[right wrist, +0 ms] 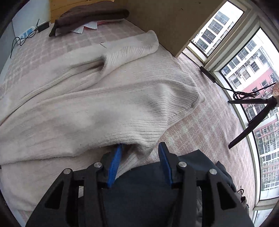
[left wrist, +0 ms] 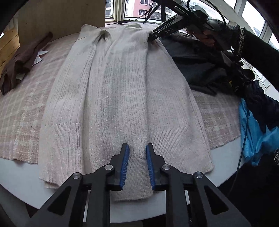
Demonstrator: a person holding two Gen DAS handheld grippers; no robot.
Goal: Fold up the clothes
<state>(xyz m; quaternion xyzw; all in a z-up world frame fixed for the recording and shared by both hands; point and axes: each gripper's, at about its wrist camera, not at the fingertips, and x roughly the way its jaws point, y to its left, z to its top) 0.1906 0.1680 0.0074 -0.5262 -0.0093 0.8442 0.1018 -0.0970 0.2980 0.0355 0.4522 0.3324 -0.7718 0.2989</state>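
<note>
A cream ribbed knit sweater [left wrist: 118, 97] lies lengthwise on a pink plaid cloth [left wrist: 22, 111], with a sleeve folded down its middle. My left gripper [left wrist: 137, 148] is open over the cuff end of that sleeve near the table's front edge, the blue pads either side of it. My right gripper [left wrist: 153, 35] is at the sweater's far shoulder. In the right wrist view the sweater [right wrist: 87, 108] fills the frame and the right gripper [right wrist: 139, 148] is open, with the shoulder edge of the knit lying between its blue pads.
A brown folded garment [left wrist: 22, 61] lies at the far left, also seen in the right wrist view [right wrist: 90, 14]. Dark clothes [left wrist: 205, 66] are piled at the right, with blue fabric [left wrist: 252, 132] by the table edge. A cardboard box [right wrist: 170, 21] and windows stand behind.
</note>
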